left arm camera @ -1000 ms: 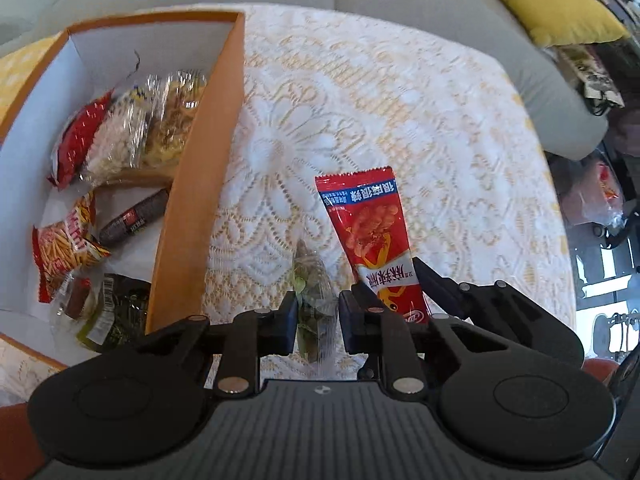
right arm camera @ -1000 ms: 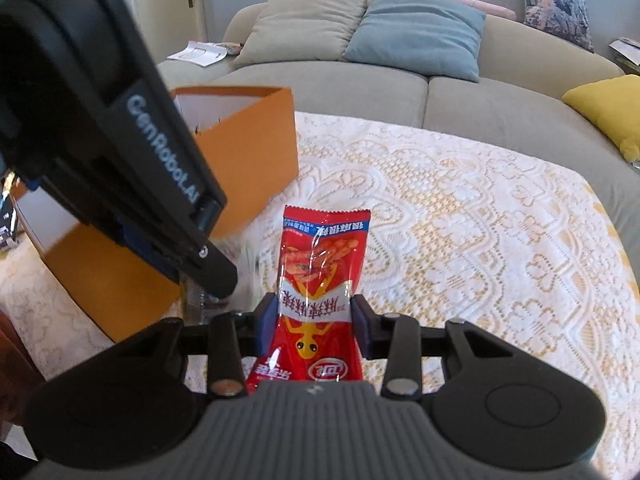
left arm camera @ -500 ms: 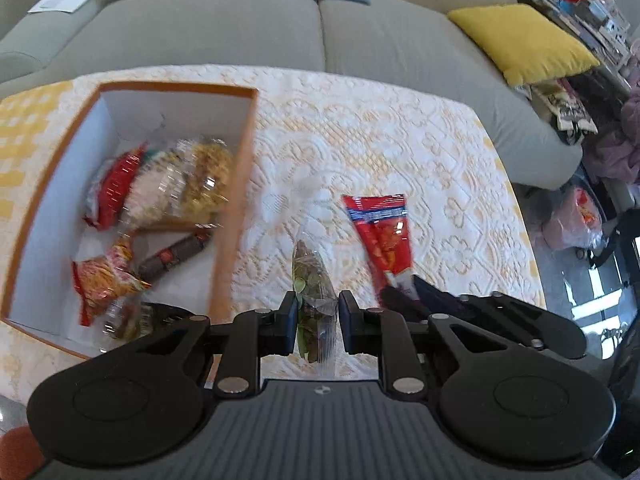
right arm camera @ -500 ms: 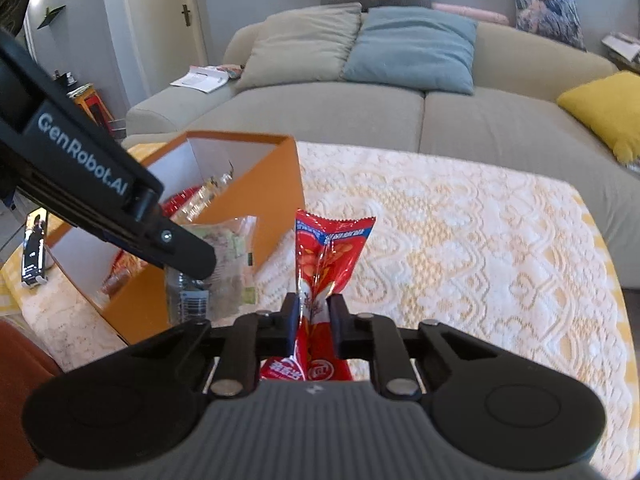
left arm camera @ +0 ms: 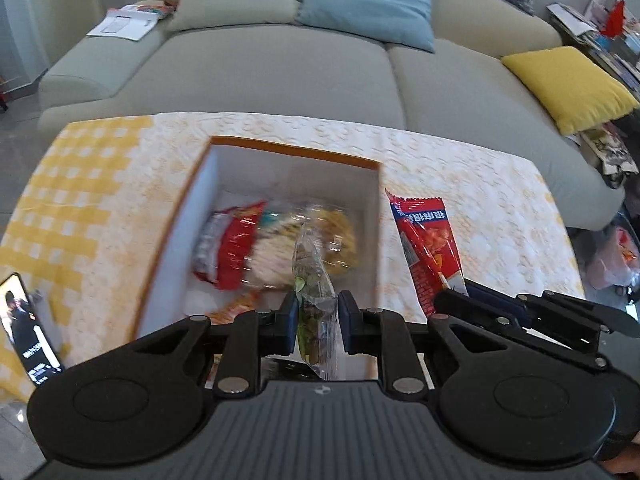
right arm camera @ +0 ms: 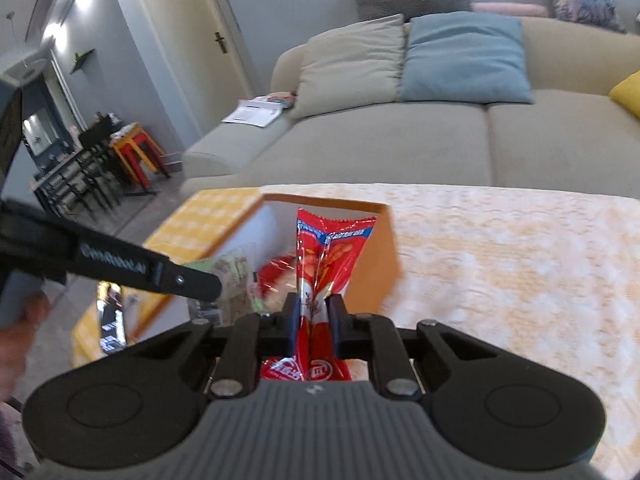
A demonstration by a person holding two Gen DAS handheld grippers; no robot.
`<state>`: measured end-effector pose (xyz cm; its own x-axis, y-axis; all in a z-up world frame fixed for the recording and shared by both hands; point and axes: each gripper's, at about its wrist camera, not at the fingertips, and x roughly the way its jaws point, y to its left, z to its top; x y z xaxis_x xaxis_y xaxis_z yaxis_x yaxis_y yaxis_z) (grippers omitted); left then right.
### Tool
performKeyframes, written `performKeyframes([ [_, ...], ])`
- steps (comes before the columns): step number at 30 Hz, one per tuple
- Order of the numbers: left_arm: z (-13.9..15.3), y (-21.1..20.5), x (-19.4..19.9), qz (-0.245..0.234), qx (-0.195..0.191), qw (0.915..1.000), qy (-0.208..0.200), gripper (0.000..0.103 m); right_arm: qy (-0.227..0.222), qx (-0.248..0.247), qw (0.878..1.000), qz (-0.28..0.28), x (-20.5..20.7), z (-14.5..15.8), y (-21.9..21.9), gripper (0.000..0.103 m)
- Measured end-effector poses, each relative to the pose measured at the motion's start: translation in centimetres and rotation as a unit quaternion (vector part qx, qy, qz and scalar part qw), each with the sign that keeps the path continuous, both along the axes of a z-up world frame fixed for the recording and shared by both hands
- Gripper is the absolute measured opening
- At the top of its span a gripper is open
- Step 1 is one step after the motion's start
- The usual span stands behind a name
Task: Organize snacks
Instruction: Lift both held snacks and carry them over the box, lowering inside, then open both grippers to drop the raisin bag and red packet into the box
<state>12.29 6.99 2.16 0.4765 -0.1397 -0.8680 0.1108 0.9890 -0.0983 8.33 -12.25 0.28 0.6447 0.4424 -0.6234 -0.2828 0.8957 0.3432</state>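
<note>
Left gripper (left arm camera: 318, 316) clamps green packet (left arm camera: 312, 280); right gripper (right arm camera: 312, 320) clamps red packet (right arm camera: 324, 264), over orange box (left arm camera: 376, 216). Risk: grippers collide, crowding.

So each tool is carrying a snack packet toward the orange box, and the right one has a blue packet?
Not blue. The right wrist view shows the right tool clamped on a red snack packet; the left tool holds a clear greenish packet over the orange box.

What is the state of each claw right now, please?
Left claw: closed on a clear packet of green snack, above the orange box.
Right claw: closed on the red snack packet.
</note>
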Motion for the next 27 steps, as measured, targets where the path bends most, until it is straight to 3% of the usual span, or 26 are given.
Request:
performKeyframes([
  [4, -1.4, 1.6, 1.6, 0.007, 0.02, 0.9996, 0.021, 0.023, 0.043, 0.02, 0.999, 0.022, 2.4, -0.7, 2.5, 0.013],
  [9, -4.7, 2.6, 3.7, 0.014, 0.033, 0.9969, 0.071, 0.023, 0.132, 0.024, 0.99, 0.042, 4.9, -3.2, 5.3, 0.013],
  [16, -7.5, 2.4, 4.9, -0.003, 0.037, 0.9931, 0.111, 0.023, 0.204, -0.005, 0.978, 0.048, 7.5, -5.5, 7.1, 0.013],
  [27, -9.3, 2.3, 6.0, -0.016, 0.019, 0.9907, 0.134, 0.024, 0.241, -0.044, 0.966, 0.076, 9.1, -7.4, 7.8, 0.014],
])
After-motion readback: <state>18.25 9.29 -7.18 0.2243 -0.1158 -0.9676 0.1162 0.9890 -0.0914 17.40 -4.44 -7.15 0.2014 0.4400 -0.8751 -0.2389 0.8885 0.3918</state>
